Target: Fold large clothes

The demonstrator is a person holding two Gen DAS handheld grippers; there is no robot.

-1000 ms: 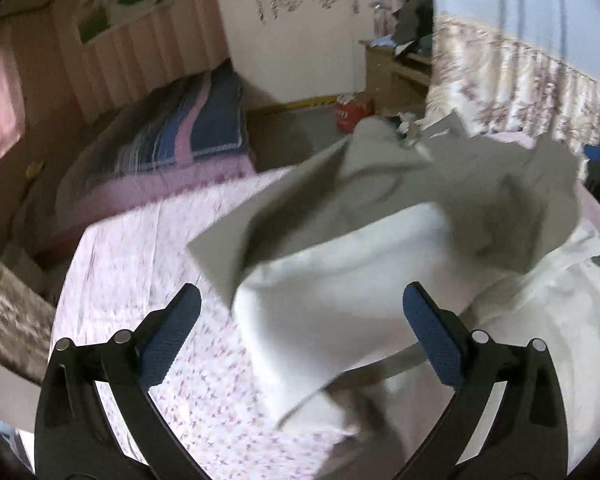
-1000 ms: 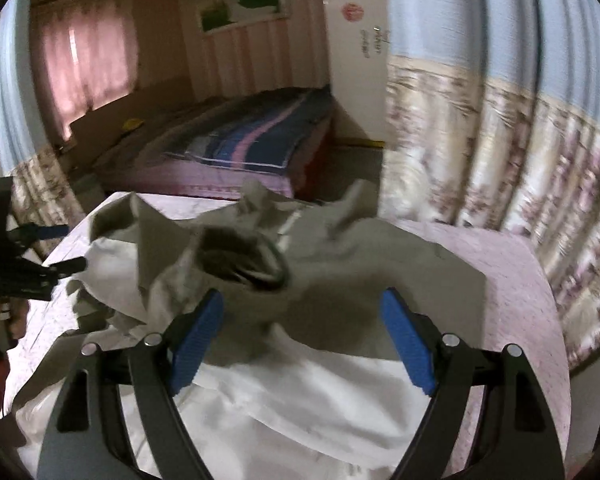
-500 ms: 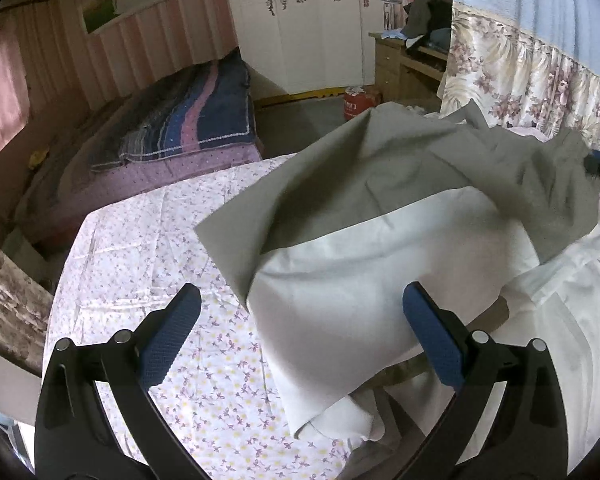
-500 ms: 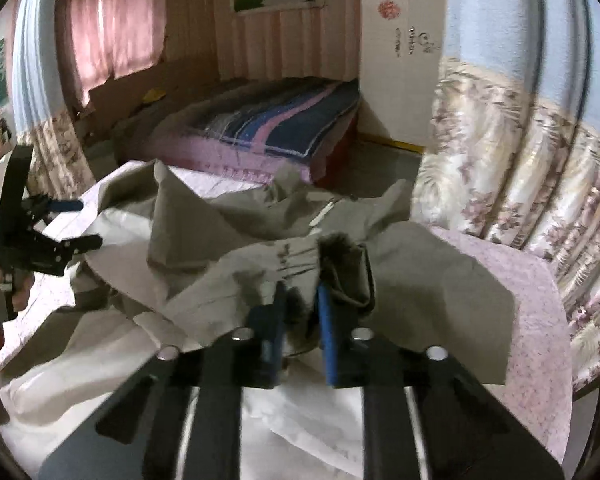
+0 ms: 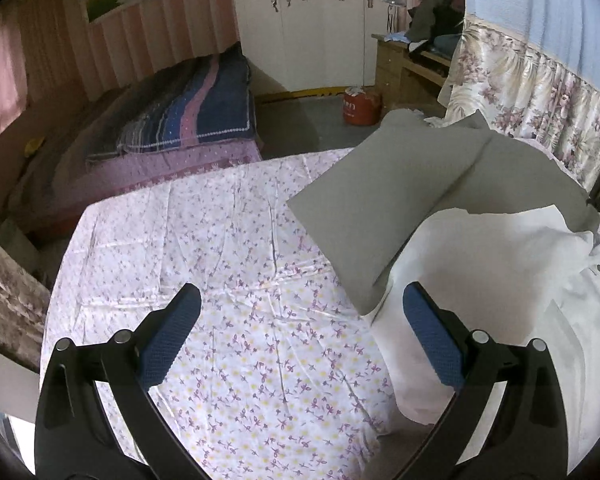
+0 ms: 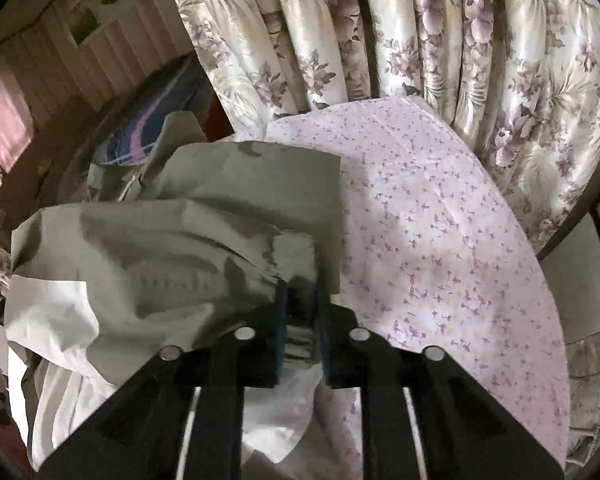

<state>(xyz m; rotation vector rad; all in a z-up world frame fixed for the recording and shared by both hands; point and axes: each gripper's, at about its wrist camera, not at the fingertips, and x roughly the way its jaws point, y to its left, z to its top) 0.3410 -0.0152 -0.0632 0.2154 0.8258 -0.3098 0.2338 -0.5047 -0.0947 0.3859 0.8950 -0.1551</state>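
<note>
Here the grey garment (image 5: 400, 192) lies on the floral sheet (image 5: 228, 280), draped over a white cloth (image 5: 500, 280), likely spread for folding. Left of it, the left gripper (image 5: 300, 328) hovers, jaws wide apart and empty. At its right edge, the right gripper (image 6: 300, 320) pinches gathered fabric, jaws narrow and opening.

Left gripper (image 5: 300, 336): black angular arms, silver rivets, blue textured pads on fingers (image 5: 432, 340). Right gripper (image 6: 302, 332): same black frame, slotted arms.
</note>
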